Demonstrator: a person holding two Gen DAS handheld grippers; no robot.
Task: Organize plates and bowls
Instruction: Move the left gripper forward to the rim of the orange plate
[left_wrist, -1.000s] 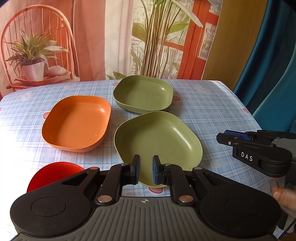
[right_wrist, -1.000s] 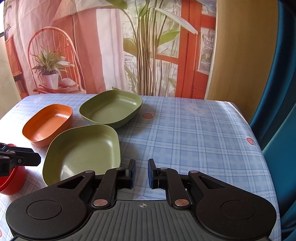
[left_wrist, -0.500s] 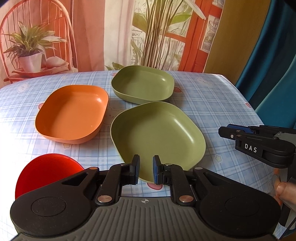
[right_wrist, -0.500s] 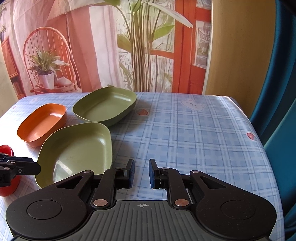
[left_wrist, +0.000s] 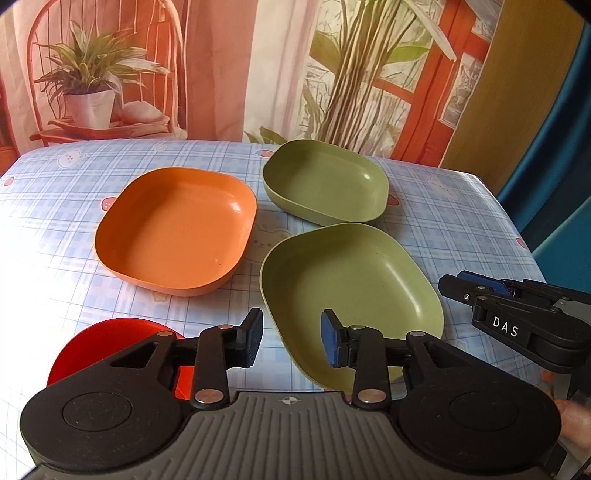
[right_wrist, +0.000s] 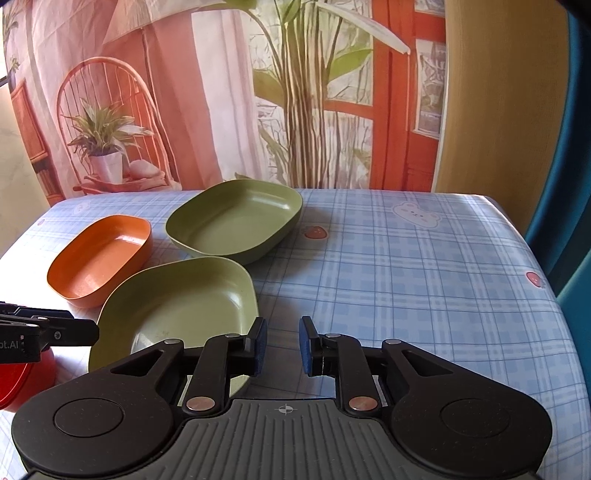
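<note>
Bright daylight, glare at left on tablecloth, sharp focus, fisheye-bent edges.

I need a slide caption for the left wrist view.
Open left tongs above near light green plate, beside orange plate.

Wrist views downward (shared dishes)

red bowl half hidden by left gripper
</note>
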